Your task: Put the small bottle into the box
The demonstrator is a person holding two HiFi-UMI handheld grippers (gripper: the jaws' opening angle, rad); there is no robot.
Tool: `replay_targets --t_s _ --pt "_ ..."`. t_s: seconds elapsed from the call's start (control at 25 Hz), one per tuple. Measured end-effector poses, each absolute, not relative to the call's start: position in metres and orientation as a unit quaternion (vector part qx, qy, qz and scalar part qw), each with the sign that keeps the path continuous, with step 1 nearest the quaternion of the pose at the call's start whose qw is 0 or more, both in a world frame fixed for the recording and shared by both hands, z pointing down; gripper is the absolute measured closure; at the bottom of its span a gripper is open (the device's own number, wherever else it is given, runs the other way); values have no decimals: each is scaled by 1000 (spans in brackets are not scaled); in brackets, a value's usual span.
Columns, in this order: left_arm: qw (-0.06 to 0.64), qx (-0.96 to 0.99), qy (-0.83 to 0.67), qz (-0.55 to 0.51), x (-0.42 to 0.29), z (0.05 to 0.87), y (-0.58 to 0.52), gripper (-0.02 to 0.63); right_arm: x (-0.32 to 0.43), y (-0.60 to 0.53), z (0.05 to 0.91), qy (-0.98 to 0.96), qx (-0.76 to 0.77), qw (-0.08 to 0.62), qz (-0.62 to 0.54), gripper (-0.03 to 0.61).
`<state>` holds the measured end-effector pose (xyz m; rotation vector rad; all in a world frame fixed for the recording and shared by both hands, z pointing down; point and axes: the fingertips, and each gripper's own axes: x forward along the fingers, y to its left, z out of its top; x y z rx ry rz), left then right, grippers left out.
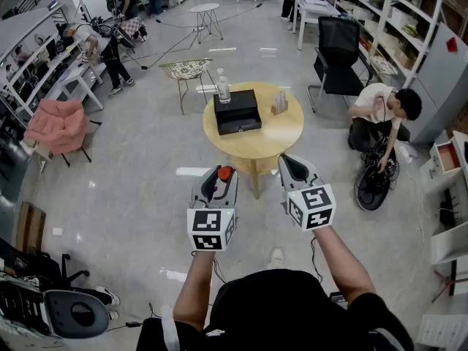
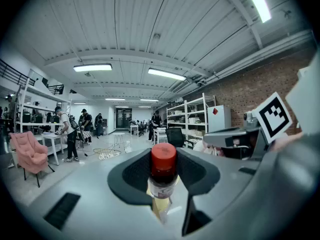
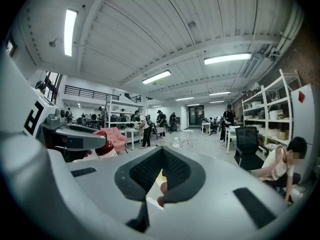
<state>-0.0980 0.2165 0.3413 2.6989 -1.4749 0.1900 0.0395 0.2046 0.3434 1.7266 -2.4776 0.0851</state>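
1. A small clear red-capped bottle [image 2: 163, 176] is gripped upright by the left gripper [image 1: 219, 181], lower centre, for carrying.
2. The right gripper's [image 1: 294, 165] jaws are pressed together, empty.
3. The black rectangular box [image 1: 237, 111] is seen upper centre, on a round wooden table [image 1: 281, 134].

The room is lit brightly and evenly from above by ceiling light strips [image 2: 92, 67]. In the head view, pale glare patches are thrown on the glossy floor [image 1: 219, 50], and shadows are kept soft and faint. Straight lines are bowed towards the edges there. Both gripper views are strongly curved by the wide lens and darkened to black at the corners. The small bottle [image 2: 163, 171], close to the lens, is rendered slightly soft.
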Motion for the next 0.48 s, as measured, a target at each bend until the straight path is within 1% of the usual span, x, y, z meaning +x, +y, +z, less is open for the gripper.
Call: replay_targets --t_s 0.24,0.48 --pt "35 874 -480 64 -86 349 199 462 51 187 348 -823 565 30 52 580" --pt "51 874 -479 61 -65 353 179 462 61 168 355 -831 552 49 43 580"
